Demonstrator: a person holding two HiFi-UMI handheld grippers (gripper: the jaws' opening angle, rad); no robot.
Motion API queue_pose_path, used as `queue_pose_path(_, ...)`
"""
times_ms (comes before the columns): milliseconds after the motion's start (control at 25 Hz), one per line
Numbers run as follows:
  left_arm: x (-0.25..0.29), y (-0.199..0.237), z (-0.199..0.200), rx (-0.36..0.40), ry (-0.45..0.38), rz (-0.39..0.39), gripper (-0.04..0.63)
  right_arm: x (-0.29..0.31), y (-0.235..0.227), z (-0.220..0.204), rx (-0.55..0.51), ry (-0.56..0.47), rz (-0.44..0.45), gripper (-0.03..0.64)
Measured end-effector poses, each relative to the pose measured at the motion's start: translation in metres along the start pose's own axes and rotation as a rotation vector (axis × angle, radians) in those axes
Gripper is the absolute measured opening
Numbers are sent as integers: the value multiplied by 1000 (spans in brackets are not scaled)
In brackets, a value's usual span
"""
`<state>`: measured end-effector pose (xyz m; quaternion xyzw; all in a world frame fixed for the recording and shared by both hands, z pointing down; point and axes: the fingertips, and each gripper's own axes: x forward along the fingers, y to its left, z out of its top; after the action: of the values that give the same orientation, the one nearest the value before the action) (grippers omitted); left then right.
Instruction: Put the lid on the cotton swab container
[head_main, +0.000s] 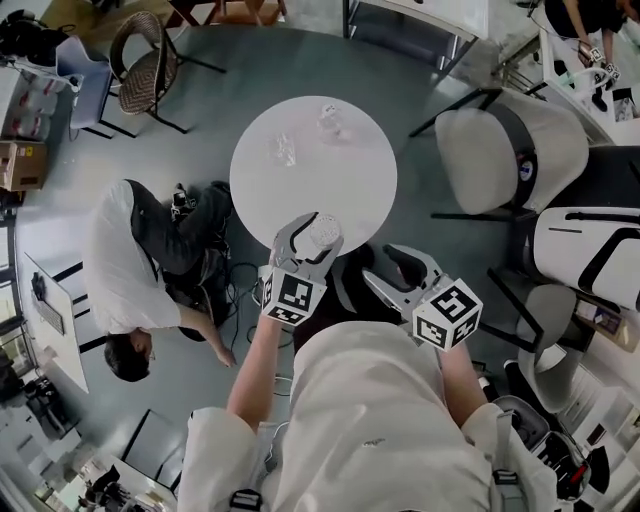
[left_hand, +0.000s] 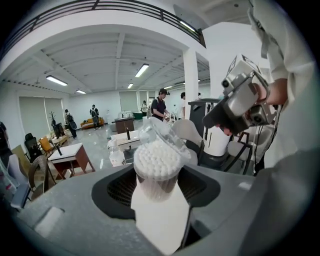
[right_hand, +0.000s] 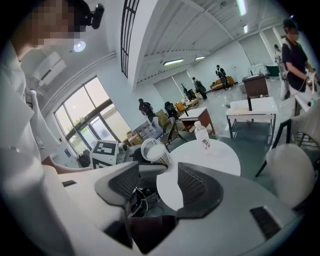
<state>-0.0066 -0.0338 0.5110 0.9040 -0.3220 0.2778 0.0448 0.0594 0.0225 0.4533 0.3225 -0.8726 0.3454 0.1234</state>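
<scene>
My left gripper is shut on the cotton swab container, a clear tub packed with white swabs, and holds it upright above the near edge of the round white table. The clear lid stands tilted up at the far side of the tub's rim, so the swab tips show. My right gripper hangs just right of the container with its jaws apart and nothing between them. From the right gripper view, the container and its raised lid sit beyond the open right gripper, to its left.
A small plastic bottle and a clear crumpled item lie on the far half of the table. A person crouches on the floor to the table's left. White chairs stand to the right, and a wicker chair is at the far left.
</scene>
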Motion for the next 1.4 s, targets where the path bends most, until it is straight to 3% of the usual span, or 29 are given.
queue_pose_path(200, -20, -20, 31, 29, -21, 5, 261, 10, 4, -4, 156, -4, 136, 379)
queue_pose_path(440, -39, -38, 52, 39, -28, -2, 261, 14, 24, 16, 383, -99, 353, 433)
queue_pose_path(560, -44, -44, 60, 53, -28, -4, 261, 14, 31, 26, 457, -144, 419, 457)
queue_pose_path(880, -56, -54, 72, 168, -9, 9, 261, 15, 48, 40, 509, -201, 459, 506)
queue_pose_path(1400, -59, -72, 85, 208, -44, -19, 261, 16, 44, 29, 638, -215, 458, 506)
